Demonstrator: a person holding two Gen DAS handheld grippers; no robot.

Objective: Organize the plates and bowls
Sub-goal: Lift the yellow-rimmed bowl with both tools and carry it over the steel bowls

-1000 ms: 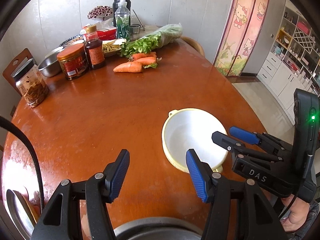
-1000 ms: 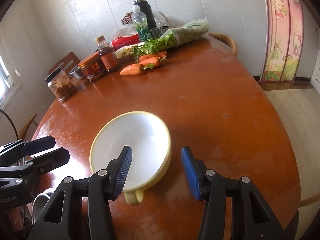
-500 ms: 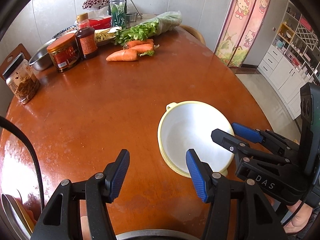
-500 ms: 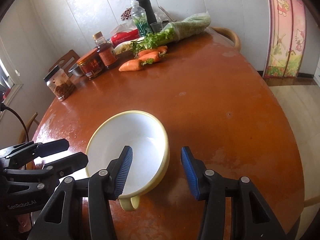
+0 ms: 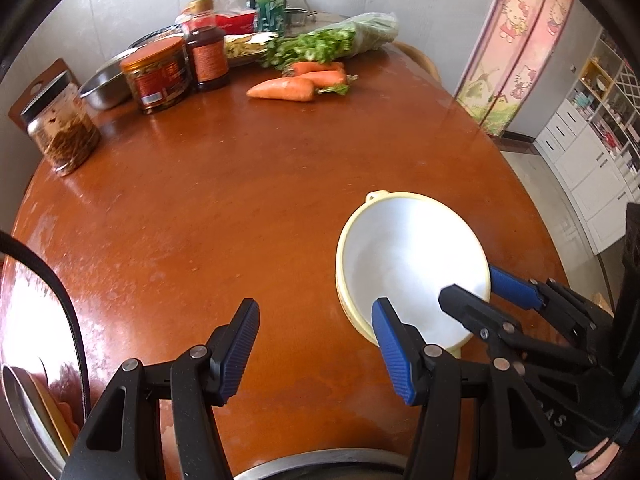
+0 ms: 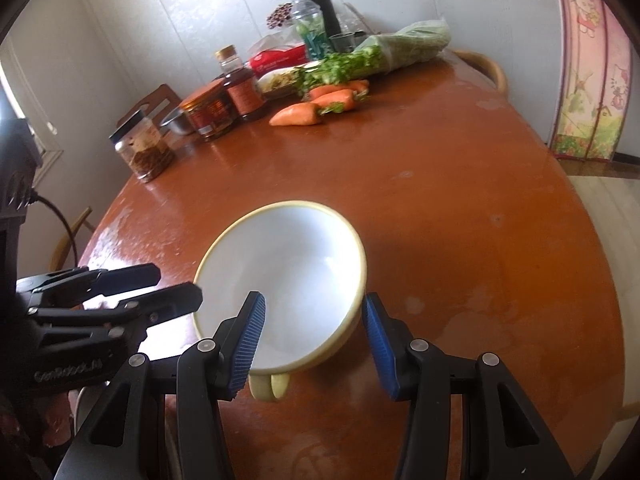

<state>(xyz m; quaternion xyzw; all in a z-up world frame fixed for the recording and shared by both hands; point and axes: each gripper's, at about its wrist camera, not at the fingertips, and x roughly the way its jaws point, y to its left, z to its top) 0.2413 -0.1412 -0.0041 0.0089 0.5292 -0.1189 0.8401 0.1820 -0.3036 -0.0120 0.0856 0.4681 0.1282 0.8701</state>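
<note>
Where bowl (image 6: 304, 264) nears table edge (image 6: 592, 320)

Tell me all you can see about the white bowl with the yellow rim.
The bowl is round, white inside, pale yellow on rim and outside, looks plastic, with a small tab handle at each end. It is empty and sits upright on the brown table. The right gripper straddles its near rim, one finger inside, one outside; whether the pads touch is unclear.

Both cameras ride the grippers and tilt steeply down over the near edge of the table (image 5: 200, 184), close in. The left view has the bowl (image 5: 404, 256) at 4 o'clock; the right has it dead centre — both share it, and the carrots (image 6: 316, 108) at 12.
</note>
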